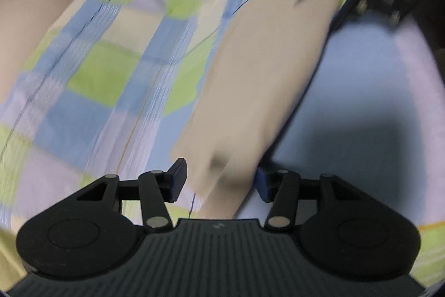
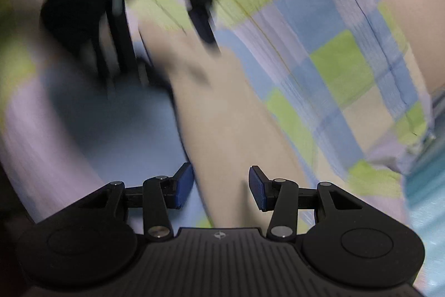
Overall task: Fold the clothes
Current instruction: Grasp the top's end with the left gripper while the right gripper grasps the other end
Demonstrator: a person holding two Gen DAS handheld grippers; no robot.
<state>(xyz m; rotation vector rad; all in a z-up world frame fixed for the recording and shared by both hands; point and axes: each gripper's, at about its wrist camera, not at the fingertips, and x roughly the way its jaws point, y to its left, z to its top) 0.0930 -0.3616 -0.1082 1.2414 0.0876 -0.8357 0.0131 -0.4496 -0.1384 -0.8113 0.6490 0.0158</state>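
On the checked sheet (image 1: 91,68) lies the beige garment (image 1: 250,80). Your left gripper (image 1: 219,183) and right gripper (image 2: 221,185) stand half open astride its edge, gripping nothing. You are between folds; next, close on that edge.

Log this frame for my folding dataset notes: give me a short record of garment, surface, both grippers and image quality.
garment: plain beige cloth strip, running between both grippers
surface: checked sheet in green, blue and lilac
left gripper: jaws apart, beige cloth between the pads, not pinched
right gripper: jaws apart, same cloth between the pads, not pinched
image quality: heavy motion blur in both wrist views
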